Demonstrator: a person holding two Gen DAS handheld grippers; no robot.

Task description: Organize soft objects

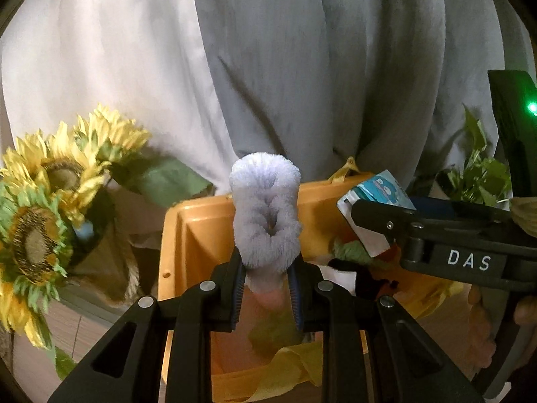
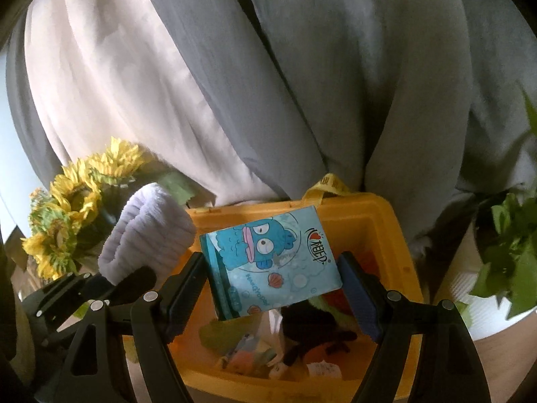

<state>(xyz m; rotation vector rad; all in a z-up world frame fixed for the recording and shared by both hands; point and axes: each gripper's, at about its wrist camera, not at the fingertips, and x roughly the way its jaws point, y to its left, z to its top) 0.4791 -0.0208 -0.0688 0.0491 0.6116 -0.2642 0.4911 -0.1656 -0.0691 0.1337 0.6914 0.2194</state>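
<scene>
Both Grippers Loaded Above the Yellow Bin

Behind everything, grey and white curtains (image 2: 235,84), filling the upper half of both views. Below them, a yellow plastic bin (image 2: 396,221), open-topped, with a yellow strap (image 2: 330,184) draped over its far rim. Inside, on the bin floor: a jumble of soft things, among them a dark plush piece (image 2: 312,332) and a green scrap (image 2: 221,332), not clearly told apart. Beyond the bin's left rim, a bunch of artificial sunflowers (image 1: 40,208); beyond its right rim, a leafy green plant (image 2: 510,252) in a white pot.

Above the bin's right half, a light-blue tissue pack (image 2: 268,262) printed with a cartoon fish, tilted, clamped at its two short edges by the right gripper (image 2: 272,285), jaws spread wide to the pack's width. Above the bin's left half, a rolled lavender fuzzy sock (image 1: 265,215), standing upright, pinched at its lower end by the left gripper (image 1: 266,288), jaws drawn narrow. Neither item touching the bin or the other.
</scene>
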